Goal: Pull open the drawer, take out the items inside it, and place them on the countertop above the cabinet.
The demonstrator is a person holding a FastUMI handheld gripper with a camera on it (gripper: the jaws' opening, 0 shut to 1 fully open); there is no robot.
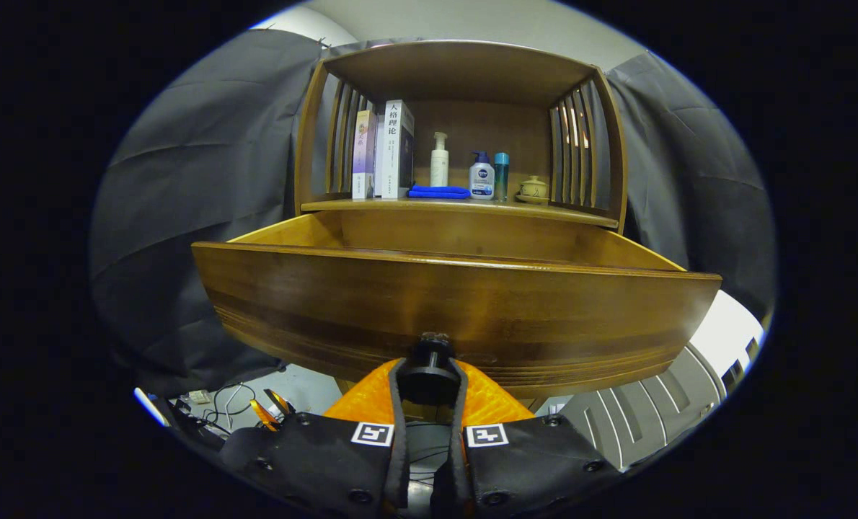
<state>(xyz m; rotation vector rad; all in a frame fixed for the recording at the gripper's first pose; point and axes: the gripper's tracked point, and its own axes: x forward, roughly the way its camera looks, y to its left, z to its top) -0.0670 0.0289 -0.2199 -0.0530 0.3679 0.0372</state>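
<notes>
Gripper view: your tongs (429, 382) clamp the knob (429, 360), drawer (458, 310) pulled out; release next, reach inside; contents hidden.

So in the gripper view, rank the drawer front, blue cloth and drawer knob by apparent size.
1. Drawer front.
2. Drawer knob, clamped between the gripper fingers.
3. Blue cloth, though the knob's nearness to the camera makes 2 and 3 unsure.
</notes>
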